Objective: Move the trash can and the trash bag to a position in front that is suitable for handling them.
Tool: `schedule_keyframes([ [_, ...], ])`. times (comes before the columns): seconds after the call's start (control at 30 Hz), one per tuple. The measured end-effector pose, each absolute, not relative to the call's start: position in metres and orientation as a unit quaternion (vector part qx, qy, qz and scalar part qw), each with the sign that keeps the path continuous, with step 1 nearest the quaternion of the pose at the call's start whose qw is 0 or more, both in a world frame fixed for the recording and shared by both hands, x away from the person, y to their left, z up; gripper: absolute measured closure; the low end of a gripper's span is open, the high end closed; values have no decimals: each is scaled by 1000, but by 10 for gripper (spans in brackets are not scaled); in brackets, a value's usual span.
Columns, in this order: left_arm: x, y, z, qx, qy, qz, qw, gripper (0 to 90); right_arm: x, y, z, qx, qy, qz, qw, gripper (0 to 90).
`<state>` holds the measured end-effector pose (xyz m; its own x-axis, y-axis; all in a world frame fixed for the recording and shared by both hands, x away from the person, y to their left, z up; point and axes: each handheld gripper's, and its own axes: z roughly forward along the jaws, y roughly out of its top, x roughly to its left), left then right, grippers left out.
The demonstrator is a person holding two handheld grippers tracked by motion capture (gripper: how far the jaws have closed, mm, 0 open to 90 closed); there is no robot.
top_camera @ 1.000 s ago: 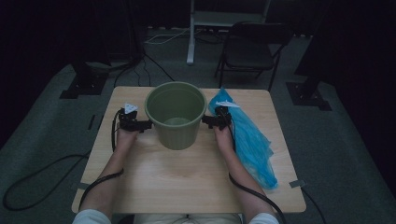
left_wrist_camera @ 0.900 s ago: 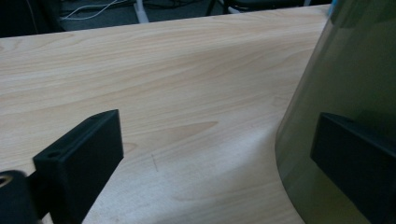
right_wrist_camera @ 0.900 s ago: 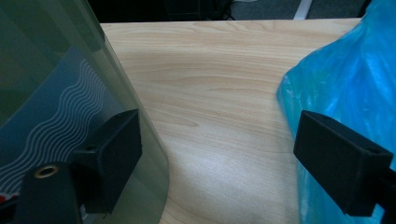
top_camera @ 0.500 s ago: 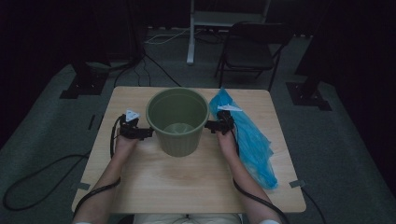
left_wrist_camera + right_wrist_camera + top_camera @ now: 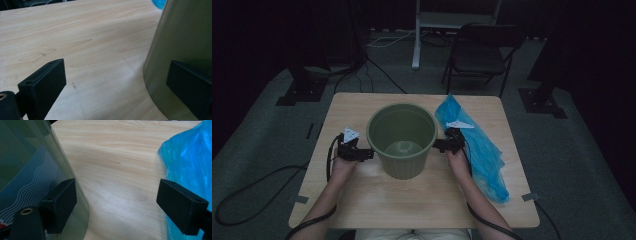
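left tongs (image 5: 368,154), right tongs (image 5: 438,145), flanking green bucket (image 5: 401,140)

bucket (image 5: 402,142): smooth green plastic | bag (image 5: 479,150): thin glossy blue plastic | table (image 5: 412,200): pale matt wood

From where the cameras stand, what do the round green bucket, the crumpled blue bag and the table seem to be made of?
The round green bucket looks like smooth, slightly glossy plastic: its wall shows a soft sheen. The crumpled blue bag seems thin plastic film, wrinkled and shiny. The table shows pale wood grain, matte; whether it is solid wood or laminate cannot be told.
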<state>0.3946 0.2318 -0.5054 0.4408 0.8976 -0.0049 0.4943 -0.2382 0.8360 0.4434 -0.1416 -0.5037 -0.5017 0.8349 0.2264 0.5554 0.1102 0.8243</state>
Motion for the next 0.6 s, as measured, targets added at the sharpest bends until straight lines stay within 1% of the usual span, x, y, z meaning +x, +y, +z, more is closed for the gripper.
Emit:
schedule_keyframes([
  [0.07, 392, 232, -505, 748, 465, 250, 403, 32, 441, -142, -504, 473, 732, 468, 148, 159],
  [0.1, 384, 231, -504, 750, 465, 250, 399, 32, 435, -143, -504, 471, 733, 469, 145, 159],
  [0.27, 369, 229, -502, 757, 457, 255, 392, 32, 424, -144, -505, 465, 735, 473, 143, 159],
  [0.6, 337, 228, -505, 753, 457, 249, 403, 31, 402, -147, -505, 454, 740, 477, 136, 159],
])
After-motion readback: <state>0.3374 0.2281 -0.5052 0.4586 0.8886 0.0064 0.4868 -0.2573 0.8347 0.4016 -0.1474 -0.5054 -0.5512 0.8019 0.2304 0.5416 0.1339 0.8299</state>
